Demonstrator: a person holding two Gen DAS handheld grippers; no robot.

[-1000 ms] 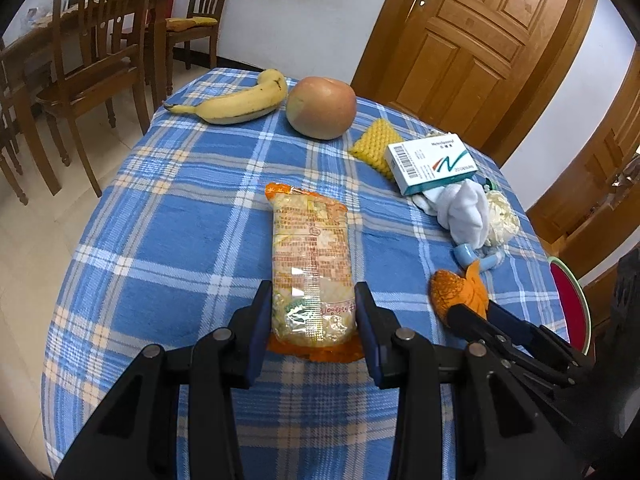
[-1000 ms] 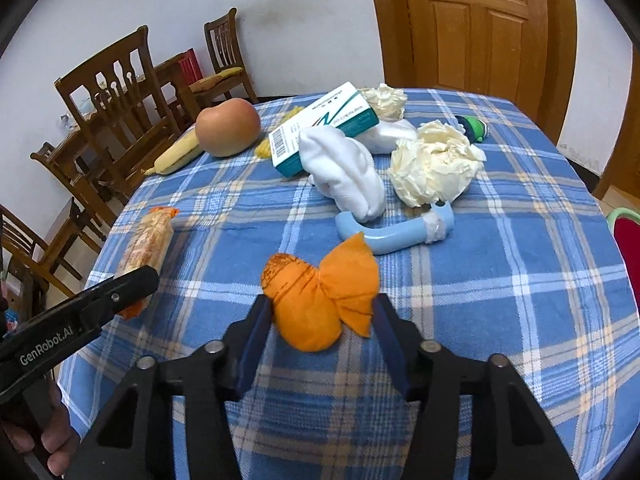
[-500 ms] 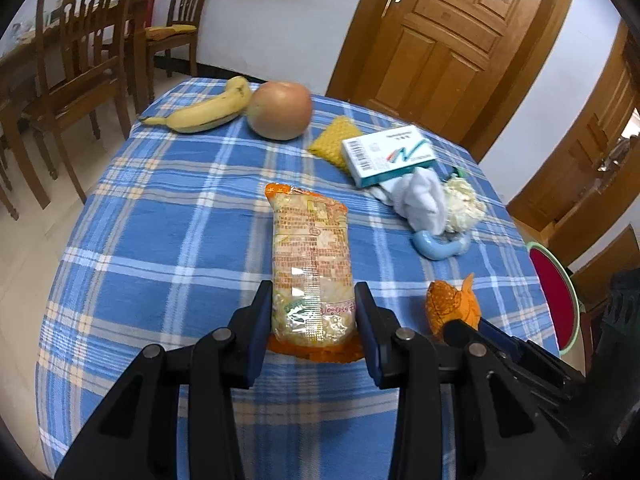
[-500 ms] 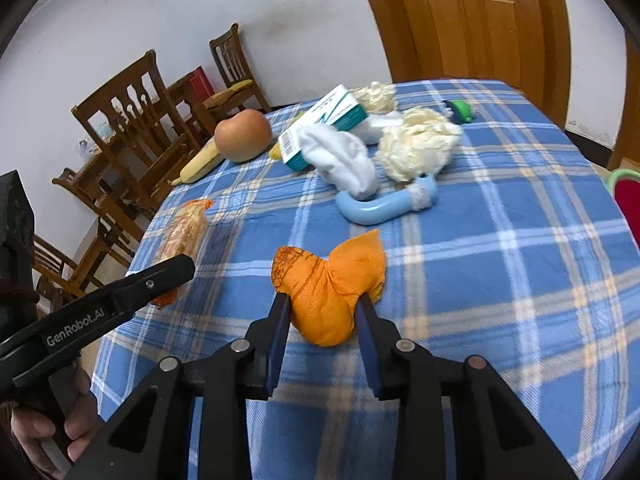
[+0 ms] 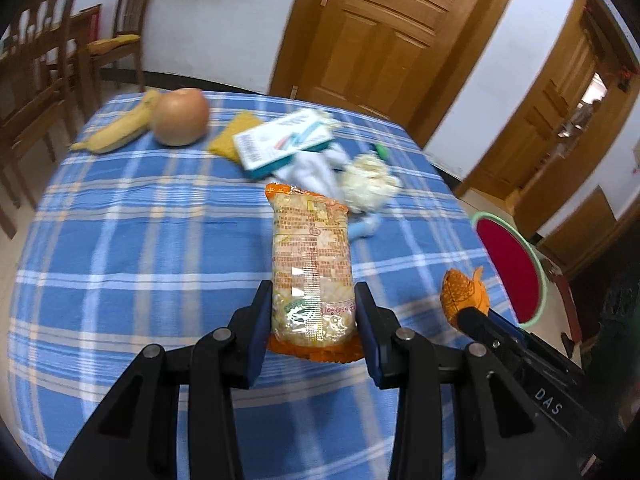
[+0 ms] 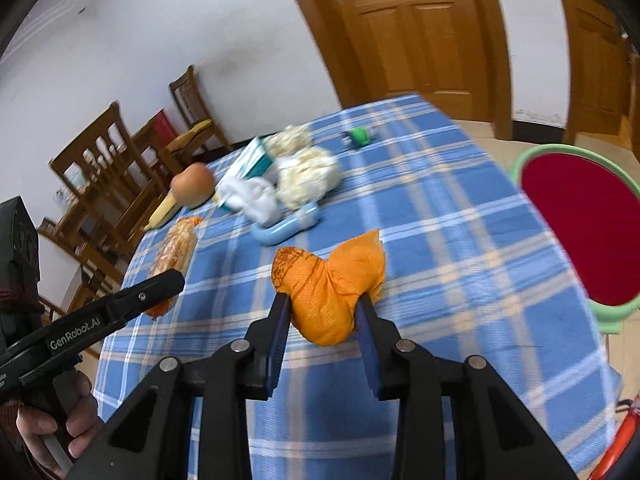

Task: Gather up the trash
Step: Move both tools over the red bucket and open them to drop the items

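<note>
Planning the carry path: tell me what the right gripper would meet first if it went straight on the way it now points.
The right gripper is shut on the orange wad. Straight ahead lies the blue plaid tablecloth, probably just short of the light blue curved piece; depth is hard to judge in this fisheye view.

A home dining room: checked tablecloth [image 5: 120, 240], wooden chairs [image 6: 116, 168], panelled door [image 5: 384, 28].

White walls [image 5: 224, 20] enclose the room; panelled wooden doors [image 5: 384, 28] stand behind the table [image 5: 120, 232], which wears a blue plaid cloth; wooden chairs [image 6: 108, 168] sit along the left, one with a yellow cushion [image 5: 114, 40]; a red stool [image 6: 580, 224] with green rim stands on pale tile floor [image 6: 492, 128].
</note>
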